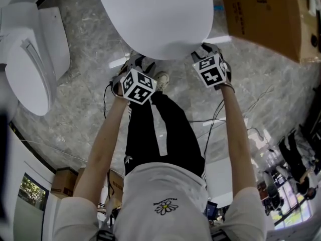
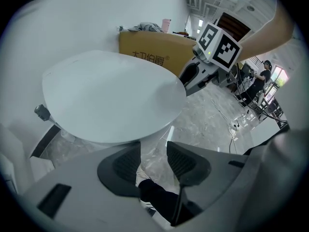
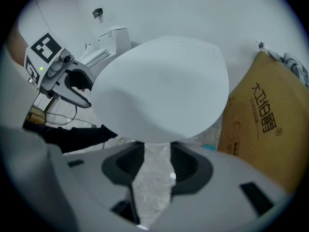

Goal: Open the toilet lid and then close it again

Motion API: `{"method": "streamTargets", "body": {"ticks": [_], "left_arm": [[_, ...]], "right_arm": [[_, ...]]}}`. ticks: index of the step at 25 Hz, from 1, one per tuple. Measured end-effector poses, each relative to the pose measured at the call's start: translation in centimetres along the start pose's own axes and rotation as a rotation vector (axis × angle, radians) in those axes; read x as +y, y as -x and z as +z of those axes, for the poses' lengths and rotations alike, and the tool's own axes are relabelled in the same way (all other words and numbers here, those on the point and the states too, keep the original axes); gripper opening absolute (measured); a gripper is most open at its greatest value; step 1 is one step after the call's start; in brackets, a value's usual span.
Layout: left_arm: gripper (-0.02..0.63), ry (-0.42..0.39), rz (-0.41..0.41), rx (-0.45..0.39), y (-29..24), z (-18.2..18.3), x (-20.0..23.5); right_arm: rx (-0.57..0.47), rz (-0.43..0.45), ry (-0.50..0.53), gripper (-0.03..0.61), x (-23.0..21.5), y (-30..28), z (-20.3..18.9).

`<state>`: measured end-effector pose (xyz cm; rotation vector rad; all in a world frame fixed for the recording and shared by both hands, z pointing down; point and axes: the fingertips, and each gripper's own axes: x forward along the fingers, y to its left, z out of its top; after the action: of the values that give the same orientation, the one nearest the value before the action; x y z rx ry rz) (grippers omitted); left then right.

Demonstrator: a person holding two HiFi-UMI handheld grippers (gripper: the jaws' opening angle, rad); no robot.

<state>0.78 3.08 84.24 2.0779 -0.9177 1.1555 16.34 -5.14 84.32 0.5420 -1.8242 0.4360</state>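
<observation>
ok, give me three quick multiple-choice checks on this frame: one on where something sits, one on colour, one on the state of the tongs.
1. In the head view, where is the cardboard box relative to the toilet lid?
A) to its right
B) to its left
C) on top of it

2. What colour is the toilet lid?
A) black
B) white
C) brown

3. The tongs of the left gripper and the right gripper are:
A) clamped on the lid's rim
B) shut tight and empty
C) apart, with nothing between them

Key:
1 A: the box fills the upper right corner beside the lid.
2 B: the lid is plain white in all three views.
3 C: each gripper view shows the floor through the gap, with the lid's edge just beyond the tips.
</observation>
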Motion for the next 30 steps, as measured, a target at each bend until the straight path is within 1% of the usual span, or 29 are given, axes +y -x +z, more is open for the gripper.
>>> {"method": "streamTargets", "body": {"ticks": [3,5,7,9,11,14,16,19,22,24,26,29,30], "left_arm": [[0.192,0.021,0.019,-0.005,0.8,0.2,0.4],[0.192,0.065,0.028,-0.009,1.8,0.4,0.7],[0.192,0.096,0.043,-0.013,3.2,0.7,1.1],[0.192,0.103,0.061,-0.006,4.7,1.0,1.4],[0.192,0.116,0.081,-0.009,6.4,1.6,1.9],[0.192,0.128,0.132,-0.052,9.8,4.4,3.1],[0.192,0.119,0.174,-0.104,12.4,7.6,4.3],[0.192,0.099,0.237,-0.229,17.7,14.2,6.1],[0.192,0.094,0.299,-0.390,24.8,20.5,6.6],[0.190,0.093,0.329,-0.508,30.0,24.4,6.2],[0.190,0.085,0.340,-0.631,35.0,27.8,5.0],[0.190,0.069,0.321,-0.799,41.5,31.8,2.4],[0.190,0.061,0.326,-0.854,43.6,32.7,1.5]], "right_arm": [[0.007,0.001,-0.048,0.183,0.1,0.1,-0.2],[0.006,0.002,-0.108,0.183,0.2,0.4,-0.2],[0.013,-0.007,-0.145,0.183,0.2,1.2,-0.1],[0.026,-0.019,-0.150,0.183,0.1,2.4,0.1],[0.015,-0.040,-0.150,0.183,-0.5,4.3,1.1],[-0.073,-0.091,-0.188,0.183,-2.7,8.5,4.3],[-0.179,-0.128,-0.226,0.183,-4.6,12.2,7.8],[-0.349,-0.198,-0.262,0.181,-7.4,19.3,13.3],[-0.501,-0.270,-0.295,0.181,-8.6,27.2,17.0],[-0.615,-0.322,-0.318,0.181,-8.7,33.1,18.8],[-0.744,-0.383,-0.343,0.172,-8.4,39.4,20.1],[-0.943,-0.479,-0.379,0.119,-6.8,48.1,21.2],[-1.003,-0.507,-0.380,0.112,-5.7,50.6,21.4]]}}
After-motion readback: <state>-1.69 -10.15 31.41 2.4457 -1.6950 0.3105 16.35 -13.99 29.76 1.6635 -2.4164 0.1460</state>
